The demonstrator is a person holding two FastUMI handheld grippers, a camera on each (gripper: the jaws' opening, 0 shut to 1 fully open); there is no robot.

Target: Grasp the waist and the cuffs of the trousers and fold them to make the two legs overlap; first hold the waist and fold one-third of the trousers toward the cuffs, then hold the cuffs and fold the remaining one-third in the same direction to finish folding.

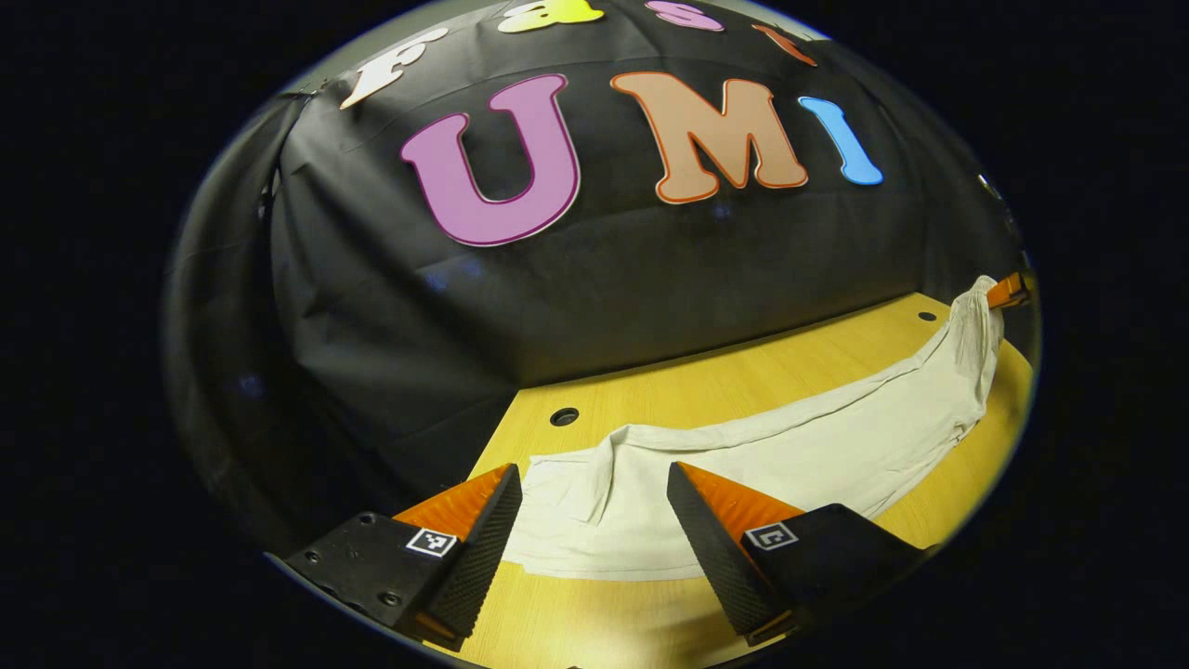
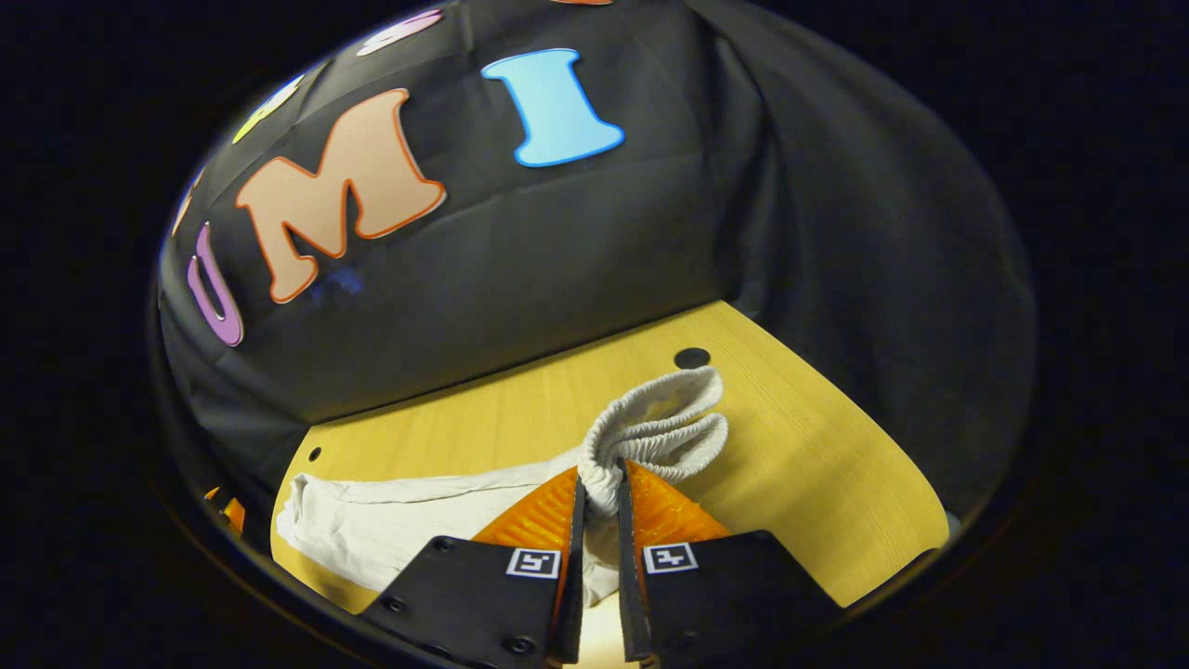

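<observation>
Trousers (image 1: 790,455), pale cream soft cotton, lying lengthwise on yellow wooden bench (image 2: 817,483). Right claw (image 2: 599,492) clenched on gathered elastic waist (image 2: 664,418); left claw (image 1: 594,506) released, hovering over cuffs (image 1: 576,492). Light, limp, likely sagging; best pinched at hems.

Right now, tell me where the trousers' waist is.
In the right gripper view the elastic waist is bunched between the right tool fingers, near the table's hole.
</observation>
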